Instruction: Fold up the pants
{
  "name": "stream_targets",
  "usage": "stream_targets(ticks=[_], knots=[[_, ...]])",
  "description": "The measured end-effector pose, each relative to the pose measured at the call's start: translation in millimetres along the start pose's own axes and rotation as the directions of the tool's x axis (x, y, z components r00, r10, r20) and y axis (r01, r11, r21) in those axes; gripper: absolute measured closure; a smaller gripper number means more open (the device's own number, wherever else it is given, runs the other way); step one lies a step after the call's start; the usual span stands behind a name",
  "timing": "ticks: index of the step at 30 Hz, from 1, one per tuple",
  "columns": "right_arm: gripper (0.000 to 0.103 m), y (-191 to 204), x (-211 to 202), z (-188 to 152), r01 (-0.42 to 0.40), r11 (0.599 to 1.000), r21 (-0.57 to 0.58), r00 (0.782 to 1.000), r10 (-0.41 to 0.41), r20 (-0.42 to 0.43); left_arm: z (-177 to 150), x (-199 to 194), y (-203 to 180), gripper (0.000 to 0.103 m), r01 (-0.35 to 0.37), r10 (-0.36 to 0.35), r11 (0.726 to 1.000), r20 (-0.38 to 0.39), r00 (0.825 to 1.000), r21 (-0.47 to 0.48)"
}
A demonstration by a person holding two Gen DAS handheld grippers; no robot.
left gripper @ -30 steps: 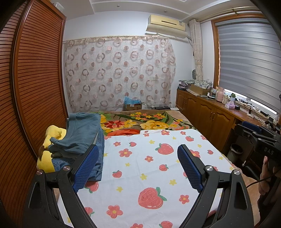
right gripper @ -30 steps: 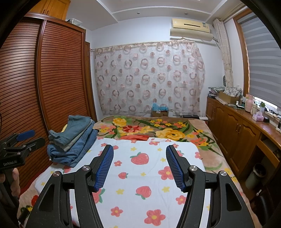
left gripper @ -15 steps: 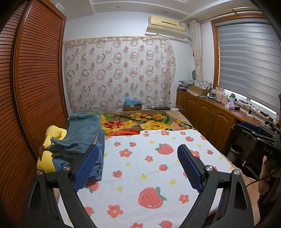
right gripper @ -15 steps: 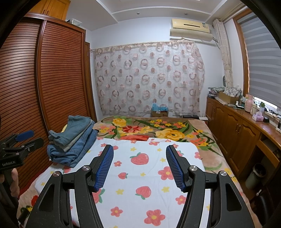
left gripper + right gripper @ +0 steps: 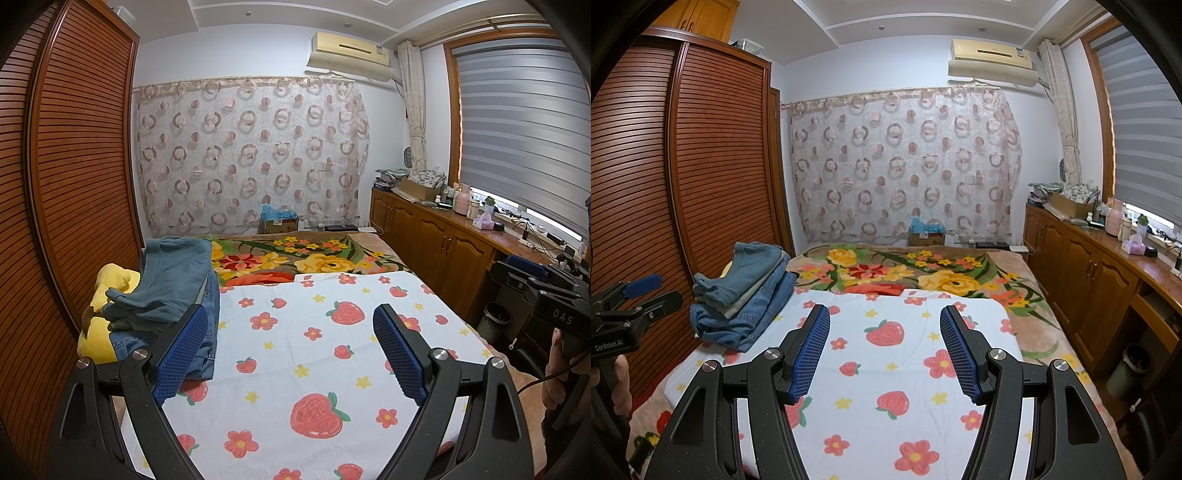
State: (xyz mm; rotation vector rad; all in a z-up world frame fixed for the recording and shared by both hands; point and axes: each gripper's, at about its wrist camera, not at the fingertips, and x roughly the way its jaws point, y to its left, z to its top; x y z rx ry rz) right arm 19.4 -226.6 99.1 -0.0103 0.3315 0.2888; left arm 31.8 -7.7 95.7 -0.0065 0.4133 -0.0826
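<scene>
Stack of folded denim pants (image 5: 173, 291) on strawberry-print sheet (image 5: 317, 354). Left gripper (image 5: 288, 332) and right gripper (image 5: 884, 334): ribbed blue pads, jaws apart, empty. Unchanged from earlier.

You have two open grippers (image 5: 288, 321) (image 5: 884, 319), one stack of folded jeans (image 5: 746, 291), one strawberry-print sheet (image 5: 886, 369), one floral blanket (image 5: 923, 273) and one yellow plush toy (image 5: 107, 284).
</scene>
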Motion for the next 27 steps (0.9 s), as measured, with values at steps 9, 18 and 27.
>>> stream_targets(ticks=[9, 18, 27], knots=[[0.039, 0.0, 0.3, -0.1, 0.001, 1.000, -0.001, 1.000, -0.001, 0.001, -0.2, 0.2, -0.2, 0.012, 0.000, 0.000, 1.000, 0.000, 1.000, 0.001], [0.039, 0.0, 0.2, 0.2, -0.001, 1.000, 0.001, 1.000, 0.001, 0.000, -0.8, -1.4, 0.0, 0.012, -0.001, 0.001, 1.000, -0.005, 1.000, -0.001], [0.039, 0.8, -0.7, -0.3, -0.005, 1.000, 0.002, 1.000, 0.005, 0.002, -1.6, -2.6, 0.7, 0.012, -0.001, 0.001, 1.000, -0.004, 1.000, -0.001]])
